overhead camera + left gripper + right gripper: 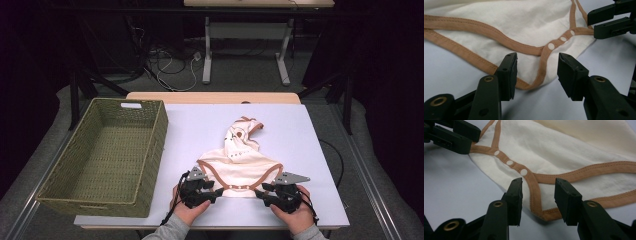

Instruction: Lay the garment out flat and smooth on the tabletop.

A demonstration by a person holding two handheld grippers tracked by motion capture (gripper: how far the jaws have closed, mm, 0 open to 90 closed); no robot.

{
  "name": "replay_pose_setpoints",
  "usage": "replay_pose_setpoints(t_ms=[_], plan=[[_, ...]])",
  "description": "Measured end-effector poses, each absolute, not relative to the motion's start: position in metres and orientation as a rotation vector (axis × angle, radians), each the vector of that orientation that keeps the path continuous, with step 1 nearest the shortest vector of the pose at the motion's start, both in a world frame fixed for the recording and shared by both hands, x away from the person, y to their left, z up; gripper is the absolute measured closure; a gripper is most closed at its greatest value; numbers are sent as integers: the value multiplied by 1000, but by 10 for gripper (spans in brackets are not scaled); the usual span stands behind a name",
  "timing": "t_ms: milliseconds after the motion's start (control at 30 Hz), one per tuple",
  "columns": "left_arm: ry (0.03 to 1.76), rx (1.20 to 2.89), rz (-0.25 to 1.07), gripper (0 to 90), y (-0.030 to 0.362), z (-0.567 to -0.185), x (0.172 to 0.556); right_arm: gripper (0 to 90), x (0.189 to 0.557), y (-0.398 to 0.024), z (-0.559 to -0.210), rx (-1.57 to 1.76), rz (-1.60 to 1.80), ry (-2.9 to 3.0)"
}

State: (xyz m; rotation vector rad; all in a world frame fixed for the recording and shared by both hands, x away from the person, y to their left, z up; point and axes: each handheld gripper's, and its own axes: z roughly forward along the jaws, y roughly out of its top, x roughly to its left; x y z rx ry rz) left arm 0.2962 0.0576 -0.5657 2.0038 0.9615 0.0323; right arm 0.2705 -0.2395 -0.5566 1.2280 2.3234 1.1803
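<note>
Black two-jaw grippers sit closest to the high camera, at the near edge of the white table top [300, 130], each held in a person's hand. Left gripper [216, 192] lies at about 7 o'clock from the table's middle, right gripper [261, 192] at about 5 o'clock, their tips pointing toward each other.

Between them lies a cream baby bodysuit with tan-brown binding [240, 167], spread flat, its neck end reaching toward 12 o'clock and its snap-fastened bottom flap at 6 o'clock. Three white snaps [551, 46] run along that flap's trim.

In the left gripper view, the jaws stand apart on either side of the flap's corner, and the pads do not press the cloth. In the right gripper view, the jaws likewise stand apart around the flap's other corner, with the cloth between them and unpinched.

At 9 o'clock on the table stands an olive woven rectangular basket [152, 150], well apart from the bodysuit.
</note>
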Motion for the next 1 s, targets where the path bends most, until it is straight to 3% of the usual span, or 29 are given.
replay_pose_setpoints(t_ms=[167, 500, 633, 1000], plan=[[967, 2014, 23, 584, 56, -566, 296, 666, 271, -237, -558, 1207, 1166, 2354], [972, 2069, 21, 837, 57, -564, 294, 886, 270, -236, -557, 1201, 1147, 2395], [967, 2073, 13, 886, 57, -563, 294, 897, 270, -235, -556, 1191, 1130, 2412], [938, 2072, 2, 898, 63, -548, 281, 900, 258, -234, -545, 1156, 1136, 2415]])
